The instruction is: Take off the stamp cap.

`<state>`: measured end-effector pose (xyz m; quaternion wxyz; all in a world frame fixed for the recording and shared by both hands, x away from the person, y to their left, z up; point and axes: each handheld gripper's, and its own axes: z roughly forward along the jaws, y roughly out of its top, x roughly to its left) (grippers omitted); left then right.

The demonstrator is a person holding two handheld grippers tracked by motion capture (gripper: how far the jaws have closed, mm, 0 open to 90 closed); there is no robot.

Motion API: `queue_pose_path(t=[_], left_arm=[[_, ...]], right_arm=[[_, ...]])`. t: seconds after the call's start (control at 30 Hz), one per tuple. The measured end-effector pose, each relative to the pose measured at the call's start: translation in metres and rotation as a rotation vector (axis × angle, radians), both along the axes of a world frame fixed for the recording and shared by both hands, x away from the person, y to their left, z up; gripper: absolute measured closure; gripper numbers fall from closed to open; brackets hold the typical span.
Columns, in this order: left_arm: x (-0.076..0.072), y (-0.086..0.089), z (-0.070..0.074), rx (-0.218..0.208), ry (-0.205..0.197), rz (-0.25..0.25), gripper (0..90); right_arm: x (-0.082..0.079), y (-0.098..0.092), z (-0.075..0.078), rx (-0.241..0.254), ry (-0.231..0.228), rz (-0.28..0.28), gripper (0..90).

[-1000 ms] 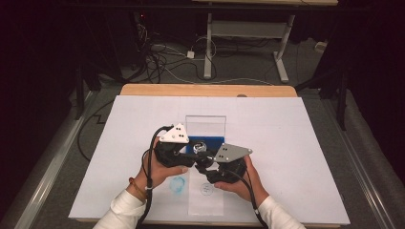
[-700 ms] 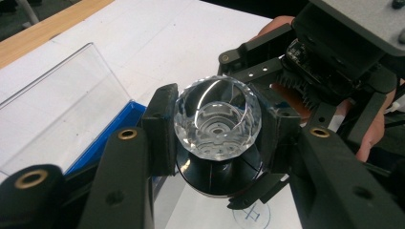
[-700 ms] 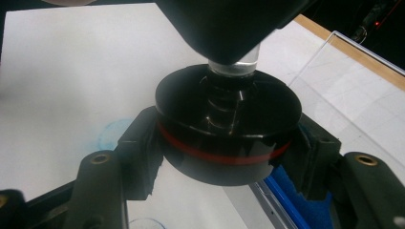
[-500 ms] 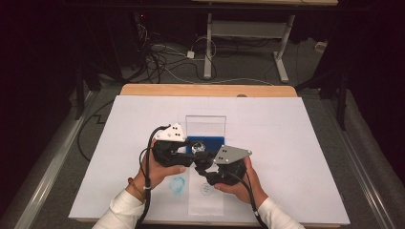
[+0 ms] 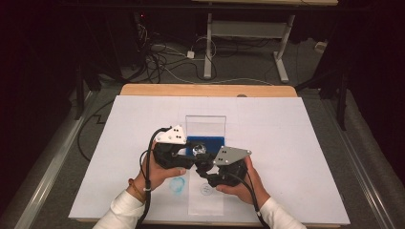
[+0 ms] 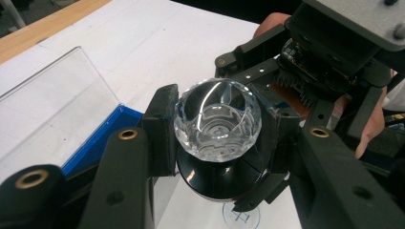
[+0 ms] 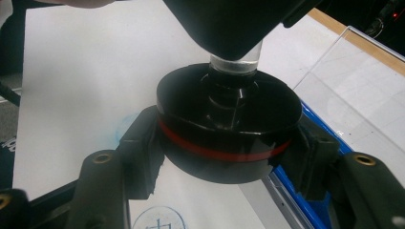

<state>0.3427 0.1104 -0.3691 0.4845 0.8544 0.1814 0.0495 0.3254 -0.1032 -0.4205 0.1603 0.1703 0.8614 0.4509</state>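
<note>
Mid-step on a stamp-like tool: faceted clear crystal knob (image 6: 218, 119) clamped in the left claw (image 5: 191, 153), round black base with a red band (image 7: 228, 128) clamped in the right claw (image 5: 206, 168), whose jaws have just been closing with that base between them. Both held above the white sheet on the worktop (image 5: 286, 138), just near of the clear box with a blue tray (image 5: 206, 130). Probably a twist or pull to part knob from base; next move calls for steady opposing grips, base kept level, no slip on the smooth facets.

Left gripper view: knob's cut top, black base beneath it, the other hand beyond. Right gripper view: red band, clear neck (image 7: 236, 67) joining knob to base, blue printed mark (image 7: 160, 218) on the sheet below. High view: pale blue smudge (image 5: 177, 185) and round mark (image 5: 206, 189) side by side.
</note>
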Motion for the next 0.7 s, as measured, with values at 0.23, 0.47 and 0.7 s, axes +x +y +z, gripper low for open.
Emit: queue_pose_path(t=[0.23, 0.47, 0.7], left_arm=[[0.003, 0.004, -0.002, -0.039, 0.032, -0.022, 54.9], [0.0, 0.002, -0.001, -0.026, 0.004, -0.025, 54.9], [-0.007, 0.003, 0.001, -0.057, -0.034, -0.023, 55.0]], right_arm=[[0.0, -0.002, 0.0, 0.009, 0.01, 0.021, 38.8], [0.0, -0.003, 0.0, 0.027, 0.033, 0.029, 38.8], [-0.003, -0.006, 0.005, 0.052, 0.044, 0.032, 38.9]])
